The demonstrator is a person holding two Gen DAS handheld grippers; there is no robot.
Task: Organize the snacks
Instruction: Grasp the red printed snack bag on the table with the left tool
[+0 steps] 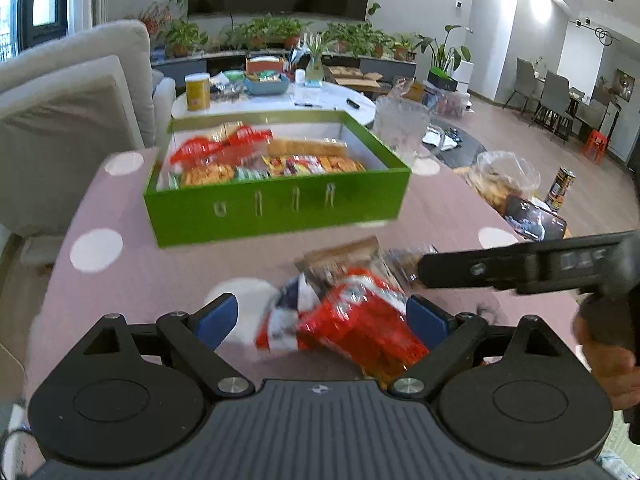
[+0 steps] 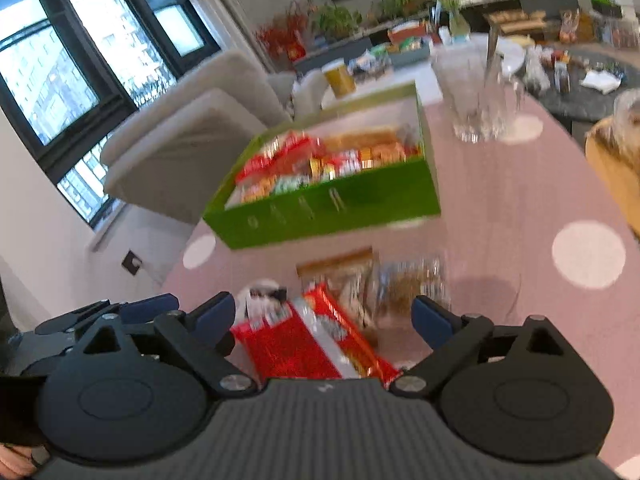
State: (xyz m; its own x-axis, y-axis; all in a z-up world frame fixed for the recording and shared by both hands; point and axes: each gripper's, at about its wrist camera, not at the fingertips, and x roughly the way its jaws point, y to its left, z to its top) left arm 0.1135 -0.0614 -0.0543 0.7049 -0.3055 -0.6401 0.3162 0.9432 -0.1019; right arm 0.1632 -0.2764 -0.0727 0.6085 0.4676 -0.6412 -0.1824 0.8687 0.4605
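Note:
A red snack packet (image 1: 360, 320) lies on the pink dotted tablecloth between the blue pads of my left gripper (image 1: 322, 316), which is open; the right pad is close to the packet and the left pad stands clear. Behind it lie a brown packet (image 1: 340, 258) and a clear one. A green box (image 1: 280, 208) full of snacks stands further back. From the right, a finger (image 1: 480, 268) of my right gripper reaches over the packets. In the right wrist view my right gripper (image 2: 324, 316) is open above the red packet (image 2: 304, 344), the brown packet (image 2: 344, 276) and the clear packet (image 2: 412, 280).
A glass pitcher (image 1: 400, 128) stands right of the box (image 2: 340, 208). A clear bag of snacks (image 1: 502, 178), a phone (image 1: 534, 220) and a can (image 1: 560, 190) sit at the table's right edge. A beige sofa (image 1: 60, 120) is on the left.

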